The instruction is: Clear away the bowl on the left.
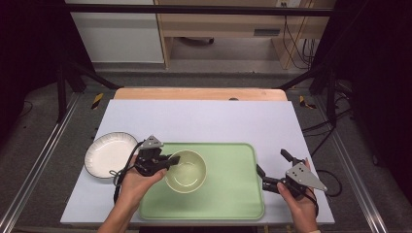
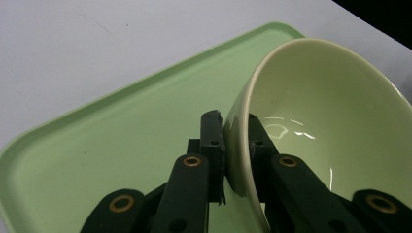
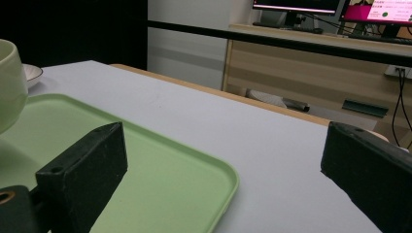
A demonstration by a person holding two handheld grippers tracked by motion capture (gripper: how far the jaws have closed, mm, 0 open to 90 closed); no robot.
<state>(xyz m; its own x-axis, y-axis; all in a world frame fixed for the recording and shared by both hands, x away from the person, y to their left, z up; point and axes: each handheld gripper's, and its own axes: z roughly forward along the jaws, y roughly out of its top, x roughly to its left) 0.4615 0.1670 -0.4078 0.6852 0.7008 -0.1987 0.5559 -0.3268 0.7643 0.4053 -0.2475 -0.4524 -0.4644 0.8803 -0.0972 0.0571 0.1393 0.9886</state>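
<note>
A pale green bowl [image 1: 186, 171] is seen on the left part of a green tray [image 1: 228, 194]. It is tipped a little, and its rim is pinched from the left side.

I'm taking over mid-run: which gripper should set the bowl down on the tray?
Left. The left gripper has its jaws already clamped on the bowl rim, over the tray. The right gripper is open, off the tray's right edge, holding nothing.
</note>
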